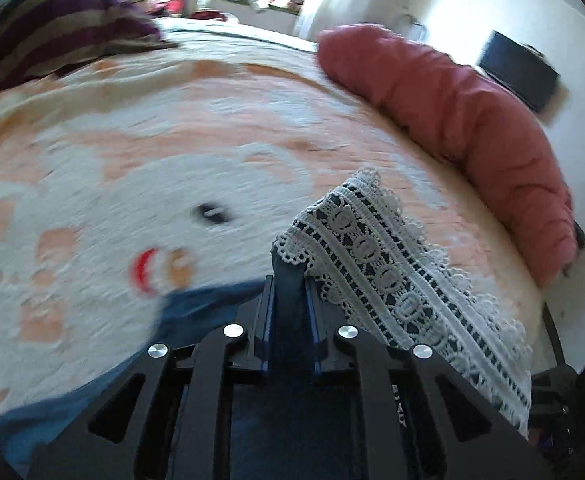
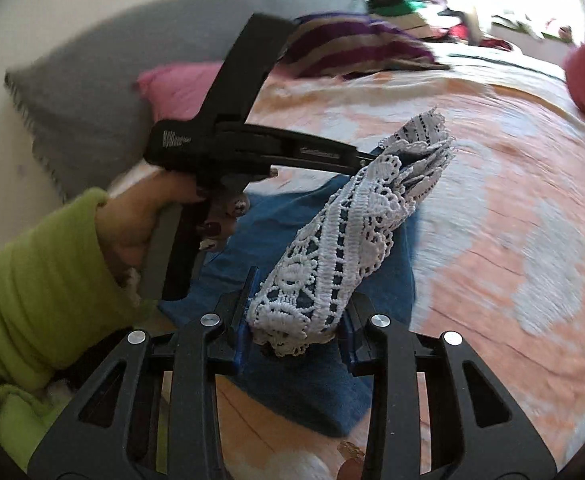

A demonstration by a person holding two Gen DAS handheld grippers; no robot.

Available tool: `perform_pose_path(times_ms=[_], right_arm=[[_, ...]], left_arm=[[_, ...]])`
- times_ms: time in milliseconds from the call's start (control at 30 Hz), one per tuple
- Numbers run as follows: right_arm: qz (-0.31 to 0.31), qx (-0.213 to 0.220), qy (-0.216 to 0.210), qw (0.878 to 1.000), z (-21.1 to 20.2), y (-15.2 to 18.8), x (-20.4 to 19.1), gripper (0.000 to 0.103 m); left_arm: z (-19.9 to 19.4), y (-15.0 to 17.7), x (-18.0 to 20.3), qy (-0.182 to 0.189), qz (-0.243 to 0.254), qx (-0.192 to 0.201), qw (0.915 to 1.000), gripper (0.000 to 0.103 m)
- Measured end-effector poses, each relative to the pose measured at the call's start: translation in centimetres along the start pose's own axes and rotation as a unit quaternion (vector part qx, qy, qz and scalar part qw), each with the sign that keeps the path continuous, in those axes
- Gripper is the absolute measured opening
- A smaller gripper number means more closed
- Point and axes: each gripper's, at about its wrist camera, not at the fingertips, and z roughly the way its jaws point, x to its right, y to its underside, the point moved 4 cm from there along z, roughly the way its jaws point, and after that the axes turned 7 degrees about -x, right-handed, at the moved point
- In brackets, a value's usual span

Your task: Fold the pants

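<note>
The pants are blue denim [image 2: 304, 376] with a white lace hem [image 2: 332, 264]. My left gripper [image 1: 289, 280] is shut on the denim just behind the lace hem [image 1: 376, 264], which drapes to its right. My right gripper [image 2: 296, 312] is shut on the other end of the lace hem and holds it above the bed. In the right wrist view the left gripper [image 2: 366, 158] reaches in from the left, held by a hand in a green sleeve, gripping the far end of the lace. The rest of the denim hangs down onto the bedspread.
The bed carries an orange and white patterned bedspread [image 1: 172, 128]. A red pillow [image 1: 472, 128] lies along its right side. A purple striped cushion [image 1: 60, 36], a pink cushion [image 2: 180, 84] and a grey pillow [image 2: 104, 64] lie at the head.
</note>
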Motion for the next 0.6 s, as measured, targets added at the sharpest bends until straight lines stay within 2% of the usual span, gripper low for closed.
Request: perform_pose_path(times_ms=[67,133,200,300,400,467,500,600], right_arm=[[-0.026,-0.018,0.003,0.999,1.5,-0.3,-1.5,0.027],[-0.065,-0.038,0.021,0.997,3.3,-0.5,-3.5,0.028],[-0.092,-0.048,0.024,0.994,4.2,-0.3,-5.2,0.032],[-0.119,-0.059,-0.009,0.991,4.7,0.0,-7.4,0.034],[-0.155,-0.057,-0.028,0.986,4.2,0.2,-9.5,0.037],[-0.165,-0.051,-0.035,0.984,3.3,0.1,-10.4,0.043],[-0.164,-0.048,-0.034,0.985,2.8,0.2,-10.3,0.044],[-0.157,-0.042,-0.011,0.987,1.6,0.5,-9.3,0.047]], left_arm=[[-1.0,1.1,-2.3,-0.033,-0.023,0.005,0.9992,0.016],[-2.9,2.2,-4.3,-0.034,-0.058,0.021,0.9975,0.018],[-4.8,3.2,-6.4,-0.037,-0.094,0.040,0.9941,0.028],[-7.7,5.4,-9.8,-0.037,-0.152,0.065,0.9855,0.035],[-9.5,7.6,-12.0,-0.017,-0.197,0.079,0.9770,0.038],[-10.0,8.4,-12.3,-0.010,-0.206,0.083,0.9750,0.041],[-10.1,8.7,-12.3,-0.007,-0.206,0.082,0.9750,0.046],[-9.7,8.9,-11.3,0.001,-0.194,0.078,0.9778,0.052]])
